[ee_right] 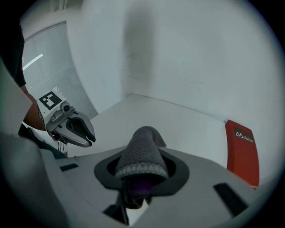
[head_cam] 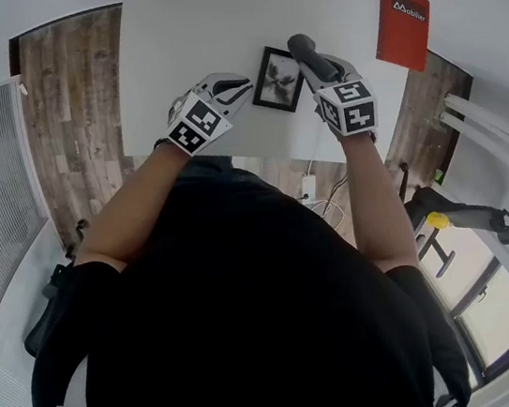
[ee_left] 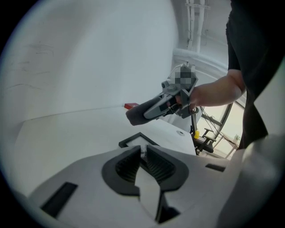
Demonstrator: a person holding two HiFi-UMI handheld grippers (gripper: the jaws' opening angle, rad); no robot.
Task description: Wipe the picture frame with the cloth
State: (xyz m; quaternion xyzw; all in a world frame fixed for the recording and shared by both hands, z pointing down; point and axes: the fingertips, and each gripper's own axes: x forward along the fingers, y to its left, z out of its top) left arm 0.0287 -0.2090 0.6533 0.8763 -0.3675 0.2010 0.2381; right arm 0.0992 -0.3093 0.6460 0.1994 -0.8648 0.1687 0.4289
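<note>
The left claw [ee_left: 143, 153] stands slightly released, its jaws a narrow slit apart with nothing gripped between them. Just beyond its tips, at 12 o'clock in the left gripper view, lies a corner of the black-rimmed rectangular picture frame [head_cam: 276, 79], flat on the white desk [head_cam: 209, 24]. The right claw [ee_right: 140, 176] is clenched on a grey fleece cloth [ee_right: 142, 151] whose rounded end sticks out past the jaws. In the head view that cloth sits at the frame's 2 o'clock corner; contact cannot be told. A red card [head_cam: 401, 24] lies at the right claw's 3 o'clock.
</note>
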